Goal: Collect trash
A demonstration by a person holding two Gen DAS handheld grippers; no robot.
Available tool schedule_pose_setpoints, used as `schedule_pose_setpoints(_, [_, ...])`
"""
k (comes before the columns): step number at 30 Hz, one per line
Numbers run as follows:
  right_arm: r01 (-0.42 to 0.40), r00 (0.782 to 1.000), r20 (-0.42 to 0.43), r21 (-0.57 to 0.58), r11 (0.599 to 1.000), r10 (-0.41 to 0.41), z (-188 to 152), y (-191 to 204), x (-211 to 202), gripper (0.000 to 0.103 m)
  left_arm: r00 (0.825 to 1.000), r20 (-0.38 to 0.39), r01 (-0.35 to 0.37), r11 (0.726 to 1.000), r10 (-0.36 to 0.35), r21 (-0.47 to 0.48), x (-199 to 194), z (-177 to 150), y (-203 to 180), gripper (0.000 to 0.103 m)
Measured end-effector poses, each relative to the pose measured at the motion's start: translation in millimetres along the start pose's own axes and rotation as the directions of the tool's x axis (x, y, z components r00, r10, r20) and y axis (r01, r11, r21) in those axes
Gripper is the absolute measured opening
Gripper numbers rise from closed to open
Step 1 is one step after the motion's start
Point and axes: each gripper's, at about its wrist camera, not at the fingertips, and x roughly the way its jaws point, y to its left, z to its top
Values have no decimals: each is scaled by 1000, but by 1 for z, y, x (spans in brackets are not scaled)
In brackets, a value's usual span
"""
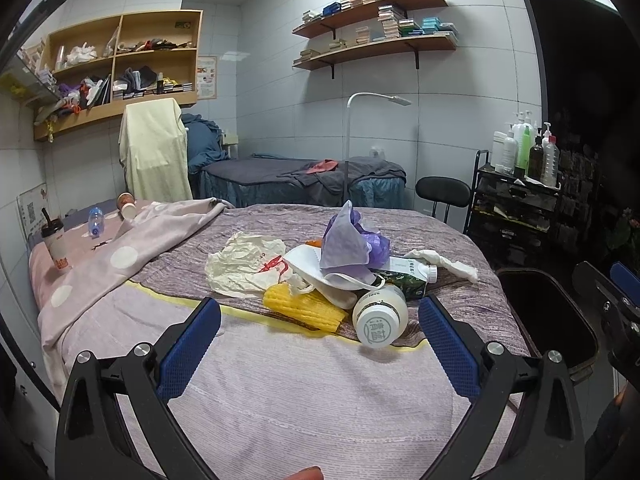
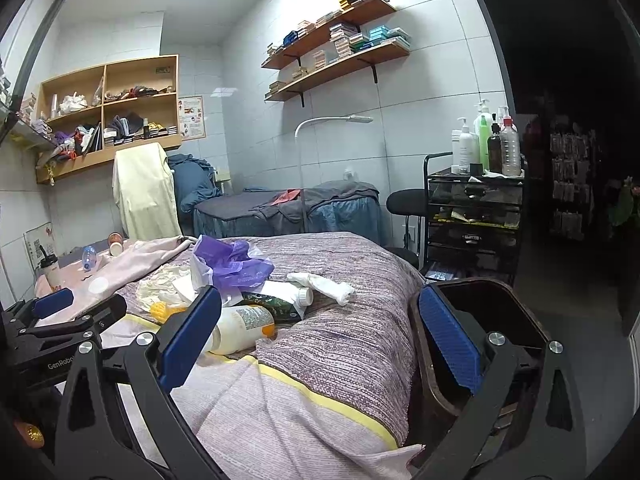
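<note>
A heap of trash lies on the bed: a white bottle [image 1: 380, 316] on its side, a yellow foam net [image 1: 302, 306], a crumpled white bag [image 1: 244, 264], a purple bag [image 1: 352, 242], a green carton [image 1: 404, 276] and a white tissue wad [image 1: 448, 264]. My left gripper [image 1: 320, 340] is open just short of the bottle and net, nothing between its fingers. My right gripper [image 2: 320, 344] is open too, over the bed's right edge; the bottle [image 2: 244, 326] lies by its left finger. A dark bin [image 2: 480, 320] stands beside the bed behind its right finger, also seen as the bin [image 1: 548, 316] in the left view.
At the bed's far left stand a lidded drink cup [image 1: 56, 246], a small water bottle [image 1: 95, 222] and paper cups [image 1: 127, 205]. A black trolley [image 2: 476, 216] with bottles, a stool [image 2: 408, 202] and a second bed [image 1: 304, 180] stand beyond. The left gripper [image 2: 52, 308] shows at the right view's left edge.
</note>
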Motion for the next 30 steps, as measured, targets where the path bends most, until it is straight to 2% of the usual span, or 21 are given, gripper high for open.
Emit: schedule_pose_setpoints(30, [-8, 1000, -10, 0, 1000, 8, -1, 4, 1, 98, 1000, -12, 5, 1000, -5, -4, 1, -3, 0, 97])
